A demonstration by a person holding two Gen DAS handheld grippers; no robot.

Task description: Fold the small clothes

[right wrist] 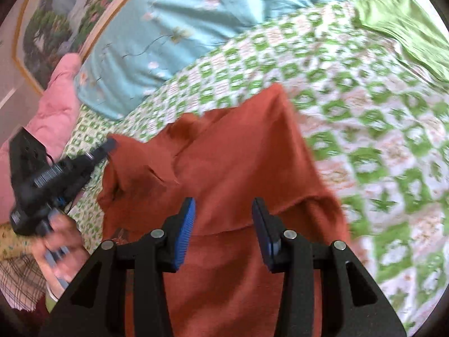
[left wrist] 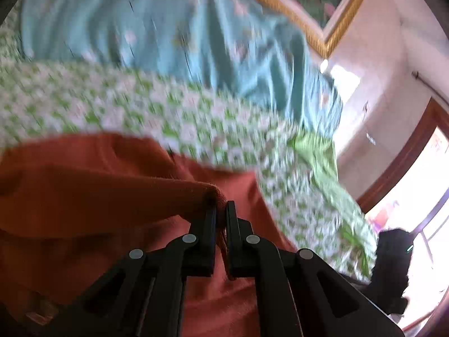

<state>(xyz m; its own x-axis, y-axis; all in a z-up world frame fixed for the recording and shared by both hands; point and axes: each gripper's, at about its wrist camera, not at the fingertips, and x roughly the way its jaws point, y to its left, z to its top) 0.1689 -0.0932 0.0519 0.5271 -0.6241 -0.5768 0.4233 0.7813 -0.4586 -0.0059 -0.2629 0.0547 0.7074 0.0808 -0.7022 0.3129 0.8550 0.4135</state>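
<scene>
A rust-red garment [right wrist: 230, 163] lies on a green-and-white patterned bedsheet [right wrist: 364, 106]. In the left wrist view my left gripper [left wrist: 221, 210] is shut on a folded edge of the red garment [left wrist: 112, 191] and lifts it off the sheet. In the right wrist view my right gripper [right wrist: 223, 207] is open, its blue pads apart, just above the garment's near part and holding nothing. The left gripper [right wrist: 110, 143] shows there at the garment's left corner, pinching the cloth.
A light blue flowered blanket [right wrist: 174, 28] lies at the far side of the bed. A pink quilt [right wrist: 59, 104] sits at the left. A framed landscape picture [right wrist: 53, 19] hangs behind. A green cloth strip [right wrist: 407, 22] lies at the far right.
</scene>
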